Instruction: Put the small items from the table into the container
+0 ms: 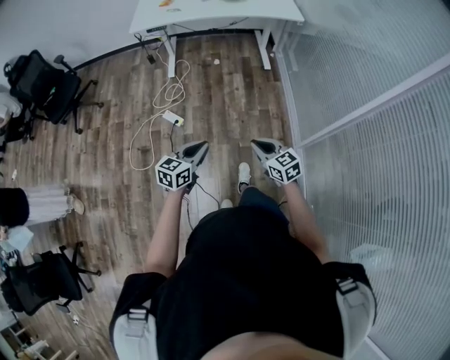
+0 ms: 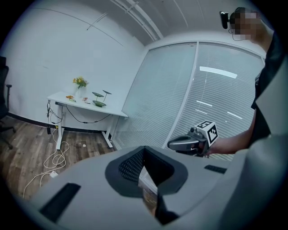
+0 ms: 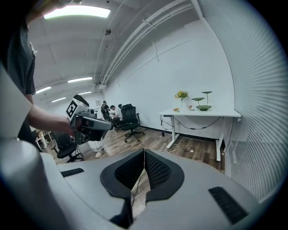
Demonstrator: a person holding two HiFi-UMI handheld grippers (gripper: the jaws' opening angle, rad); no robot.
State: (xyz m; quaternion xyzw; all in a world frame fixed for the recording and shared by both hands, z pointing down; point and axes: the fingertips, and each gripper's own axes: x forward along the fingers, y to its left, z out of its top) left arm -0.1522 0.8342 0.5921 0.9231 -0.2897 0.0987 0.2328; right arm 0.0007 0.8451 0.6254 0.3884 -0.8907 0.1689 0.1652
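Well back from the table (image 1: 211, 15), 2 grippers empty.
Left gripper (image 1: 202, 145) and right gripper (image 1: 256, 143) have jaws together; small items (image 2: 70, 96) lie on the table beside a green dish (image 2: 99, 103).

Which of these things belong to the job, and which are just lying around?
Part of the job: left tongs, right tongs, both shut and empty; white table; small items on it; green dish.

Just lying about: black office chair; white cable; glass partition.
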